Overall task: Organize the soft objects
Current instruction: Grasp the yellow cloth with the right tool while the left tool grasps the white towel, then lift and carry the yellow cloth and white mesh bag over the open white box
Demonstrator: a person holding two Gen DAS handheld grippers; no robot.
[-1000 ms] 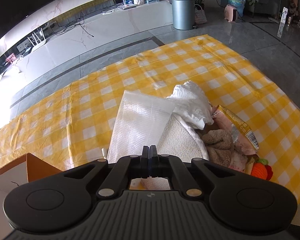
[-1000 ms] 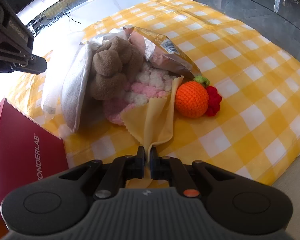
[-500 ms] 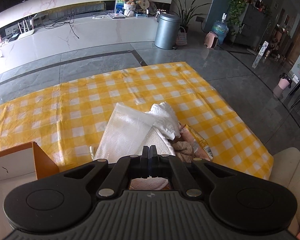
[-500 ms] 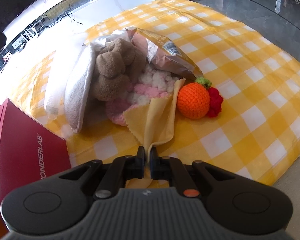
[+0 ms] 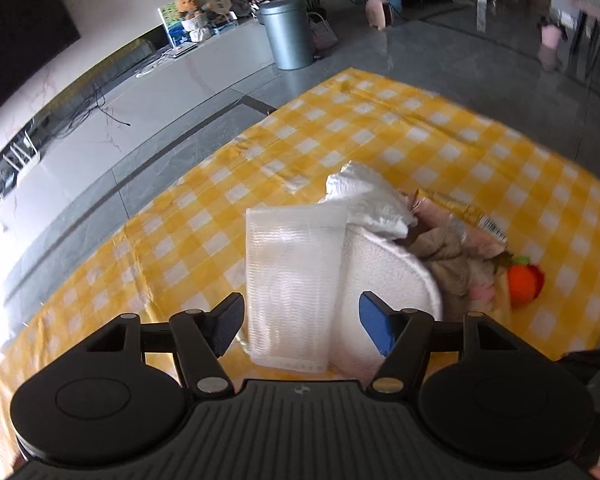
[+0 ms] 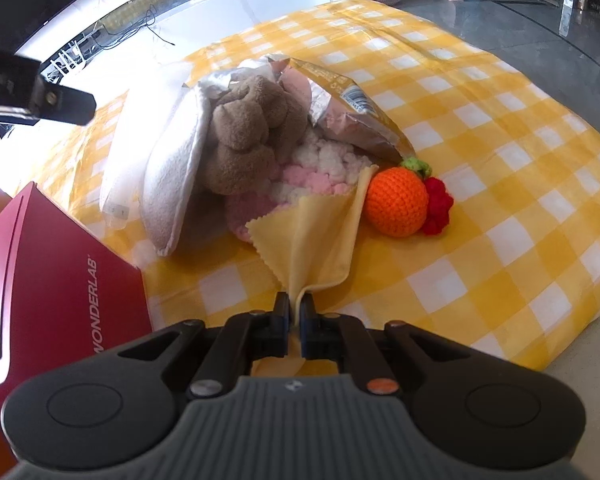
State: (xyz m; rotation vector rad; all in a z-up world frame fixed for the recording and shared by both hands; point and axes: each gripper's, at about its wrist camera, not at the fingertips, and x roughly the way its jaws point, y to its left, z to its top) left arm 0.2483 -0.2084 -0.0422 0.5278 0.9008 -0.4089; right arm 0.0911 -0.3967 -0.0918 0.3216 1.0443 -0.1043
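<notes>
A pile of soft things lies on the yellow checked cloth point(image 6: 480, 128). My right gripper point(image 6: 295, 312) is shut on the corner of a pale yellow cloth point(image 6: 316, 232) that trails back to the pile. Beyond it lie a pink and white fluffy cloth point(image 6: 320, 168), a brown plush point(image 6: 252, 128), a white towel point(image 6: 172, 184), a foil snack bag point(image 6: 352, 120) and a crocheted orange point(image 6: 396, 204). My left gripper point(image 5: 300, 320) is open above the near end of a clear bubble-wrap bag point(image 5: 292, 280) and the white towel point(image 5: 384, 276). A crumpled white cloth point(image 5: 372, 200) lies behind.
A red box marked WONDERLAB point(image 6: 56, 280) stands at the left near my right gripper. The left gripper's body point(image 6: 32, 96) shows at the far left in the right wrist view. The table's edge point(image 6: 580, 320) drops off to the right. A grey bin point(image 5: 288, 36) stands on the floor beyond.
My left gripper has opened and come back down close over the bubble-wrap bag and towel, after being shut and raised. My right gripper has stayed shut on the yellow cloth.
</notes>
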